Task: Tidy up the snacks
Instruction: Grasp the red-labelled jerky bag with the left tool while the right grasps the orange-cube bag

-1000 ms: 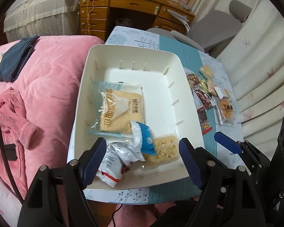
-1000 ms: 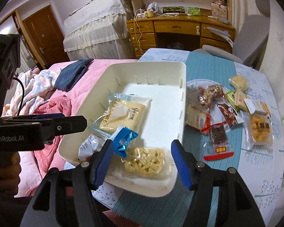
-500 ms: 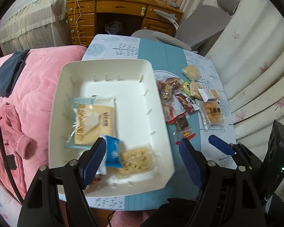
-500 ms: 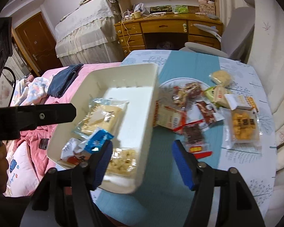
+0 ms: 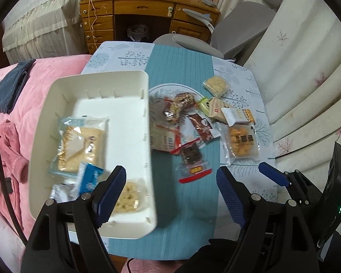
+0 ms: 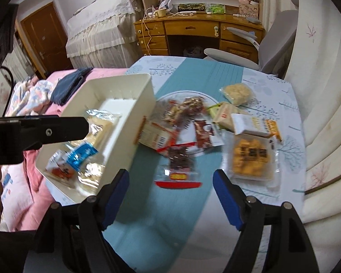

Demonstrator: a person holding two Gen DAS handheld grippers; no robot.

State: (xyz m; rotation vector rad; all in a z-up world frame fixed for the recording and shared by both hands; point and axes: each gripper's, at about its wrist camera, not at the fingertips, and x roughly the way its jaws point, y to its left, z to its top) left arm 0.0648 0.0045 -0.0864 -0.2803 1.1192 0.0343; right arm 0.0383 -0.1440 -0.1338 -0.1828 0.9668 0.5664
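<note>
Both grippers are empty. The left gripper (image 5: 170,187) has its fingers apart and opening; the right gripper (image 6: 170,190) too, hovering above the red-edged packet (image 6: 178,167) on the counter (image 6: 270,86). I'd drop straight down and pinch its middle. Left of the snack pile (image 5: 204,122), the white bin (image 5: 91,86) holds a big cracker pack (image 5: 79,143), a blue sachet (image 5: 88,177) and a puffed-rice pack (image 5: 129,198).

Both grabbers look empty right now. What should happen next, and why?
Probably lower the right hand-held gripper, jaws opening and empty, onto the red-edged snack packet just ahead; it lies loose on the table, outside the white bin holding other snacks.
</note>
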